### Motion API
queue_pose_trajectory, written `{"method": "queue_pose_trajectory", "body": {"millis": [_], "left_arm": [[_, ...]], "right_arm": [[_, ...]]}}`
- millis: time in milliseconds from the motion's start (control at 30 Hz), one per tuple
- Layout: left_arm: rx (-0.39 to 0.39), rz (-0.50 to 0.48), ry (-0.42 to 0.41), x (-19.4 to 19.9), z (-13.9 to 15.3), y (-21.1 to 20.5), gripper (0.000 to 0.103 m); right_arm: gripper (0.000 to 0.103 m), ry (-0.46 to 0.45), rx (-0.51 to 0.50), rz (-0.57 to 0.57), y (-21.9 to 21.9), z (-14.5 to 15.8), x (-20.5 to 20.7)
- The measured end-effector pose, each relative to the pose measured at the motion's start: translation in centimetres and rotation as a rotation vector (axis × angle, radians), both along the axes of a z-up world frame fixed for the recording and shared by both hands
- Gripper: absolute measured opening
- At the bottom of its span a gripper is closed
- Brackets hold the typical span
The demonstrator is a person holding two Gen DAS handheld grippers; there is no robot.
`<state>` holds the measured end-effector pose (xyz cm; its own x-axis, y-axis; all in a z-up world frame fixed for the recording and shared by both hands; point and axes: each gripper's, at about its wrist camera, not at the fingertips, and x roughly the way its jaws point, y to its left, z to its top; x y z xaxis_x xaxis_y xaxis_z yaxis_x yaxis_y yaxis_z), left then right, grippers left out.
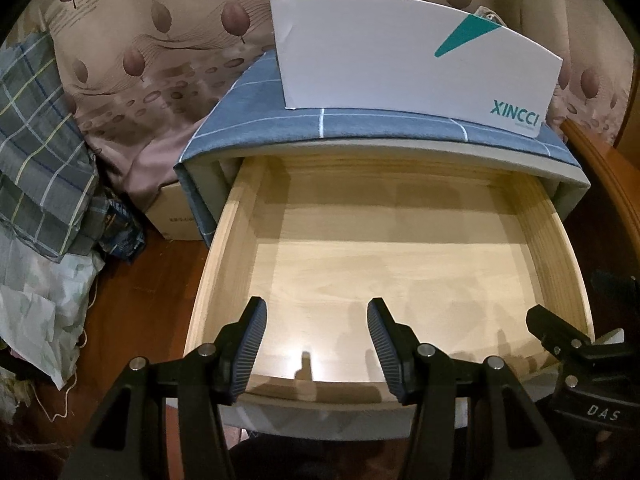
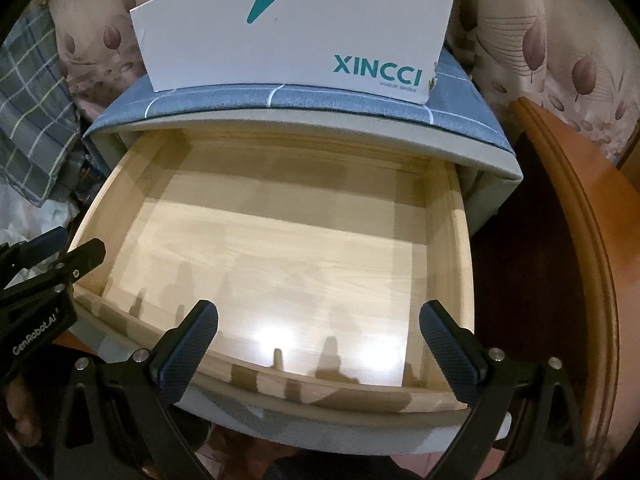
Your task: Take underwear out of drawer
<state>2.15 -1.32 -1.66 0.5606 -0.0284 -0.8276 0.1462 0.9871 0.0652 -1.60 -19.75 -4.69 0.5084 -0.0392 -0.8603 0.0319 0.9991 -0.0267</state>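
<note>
The light wooden drawer (image 1: 224, 240) (image 2: 452, 240) is pulled out of a small cabinet with a blue checked cloth (image 1: 360, 128) (image 2: 320, 100) over its top. The drawer's bare bottom shows in both views, with no underwear in sight. My left gripper (image 1: 316, 312) hangs open over the drawer's front edge with nothing between its fingers. It also shows at the left edge of the right wrist view (image 2: 80, 256). My right gripper (image 2: 319, 312) is open wide over the front right part of the drawer, also with nothing in it. One of its fingers (image 1: 552, 328) shows in the left wrist view.
A white XINCCI shoe box (image 1: 400, 56) (image 2: 296, 36) stands on the cabinet top. A leaf-patterned curtain (image 1: 140, 60) hangs behind. Checked bedding and bags (image 1: 44, 152) are piled on the left, beside a cardboard box (image 1: 176, 216). A brown wooden edge (image 2: 568, 208) runs along the right.
</note>
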Motion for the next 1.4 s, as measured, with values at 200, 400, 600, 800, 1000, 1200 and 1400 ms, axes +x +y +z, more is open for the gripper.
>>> {"method": "queue_pose_trajectory", "body": {"millis": [200, 400, 600, 800, 1000, 1200, 1400], "left_arm": [[0.005, -0.008, 0.0, -0.04, -0.01, -0.3, 0.054], [0.005, -0.009, 0.0, -0.03, -0.02, -0.32, 0.054], [0.008, -0.015, 0.0, -0.03, -0.07, -0.45, 0.054], [0.008, -0.016, 0.0, -0.05, -0.11, -0.5, 0.054], [0.01, -0.028, 0.0, -0.05, -0.15, -0.63, 0.054], [0.013, -0.043, -0.014, -0.27, 0.02, -0.83, 0.054], [0.018, -0.048, -0.018, -0.34, 0.06, -0.91, 0.054]], "right_arm": [[0.1, 0.003, 0.013, -0.015, -0.31, -0.06, 0.01], [0.1, 0.017, 0.034, -0.027, -0.64, -0.26, 0.15], [0.1, 0.024, 0.034, -0.03, -0.57, -0.4, 0.25], [0.1, 0.026, 0.034, -0.029, -0.59, -0.41, 0.26], [0.1, 0.03, 0.034, -0.031, -0.6, -0.45, 0.23], [0.1, 0.031, 0.033, -0.032, -0.58, -0.42, 0.25], [0.1, 0.03, 0.035, -0.032, -0.59, -0.4, 0.25]]}}
